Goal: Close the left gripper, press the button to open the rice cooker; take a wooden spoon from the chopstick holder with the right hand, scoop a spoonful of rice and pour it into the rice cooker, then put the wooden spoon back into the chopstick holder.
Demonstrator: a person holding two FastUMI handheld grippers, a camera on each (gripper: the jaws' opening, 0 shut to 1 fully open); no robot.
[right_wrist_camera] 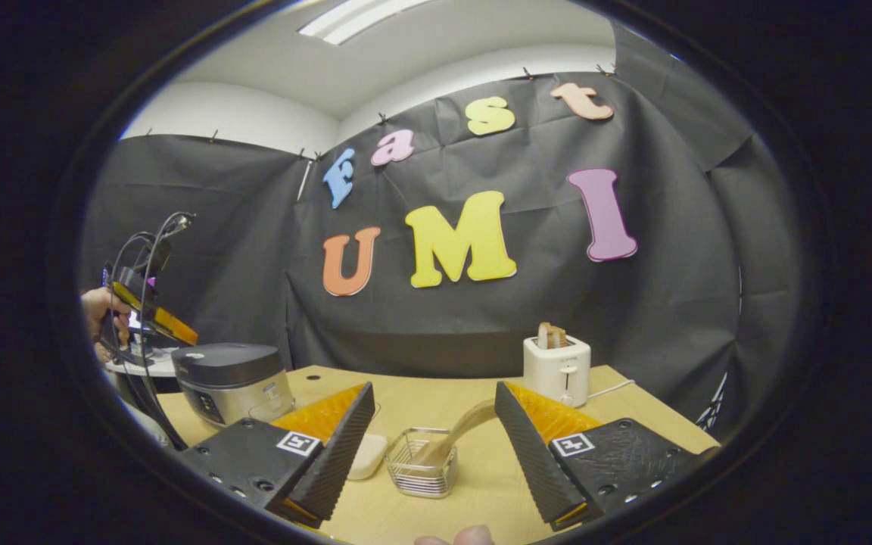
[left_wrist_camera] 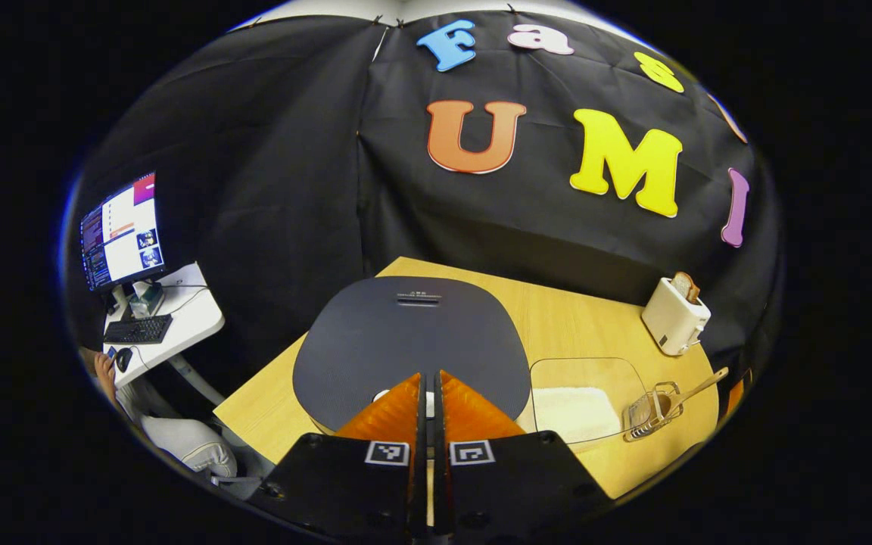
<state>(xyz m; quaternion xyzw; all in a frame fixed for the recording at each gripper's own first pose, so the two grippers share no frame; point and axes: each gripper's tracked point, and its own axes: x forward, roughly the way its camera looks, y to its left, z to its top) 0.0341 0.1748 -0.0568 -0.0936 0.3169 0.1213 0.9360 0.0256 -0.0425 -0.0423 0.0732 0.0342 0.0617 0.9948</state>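
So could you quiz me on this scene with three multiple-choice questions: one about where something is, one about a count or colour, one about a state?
1. Where is the wooden spoon?
A. In the wire holder
B. Inside the rice cooker
C. On top of the toaster

2. What colour is the toaster?
A. Red
B. White
C. Green

3. How do the two grippers stand?
A. Both open
B. Both shut
C. Left gripper shut, right gripper open

Answers:
1. A: in the right gripper view the spoon's handle leans out of the wire holder on the table.
2. B: both views show a white toaster with bread in its slot.
3. C: in the left gripper view the left fingers meet over the closed cooker lid; the right fingers are spread wide with the holder seen between them.
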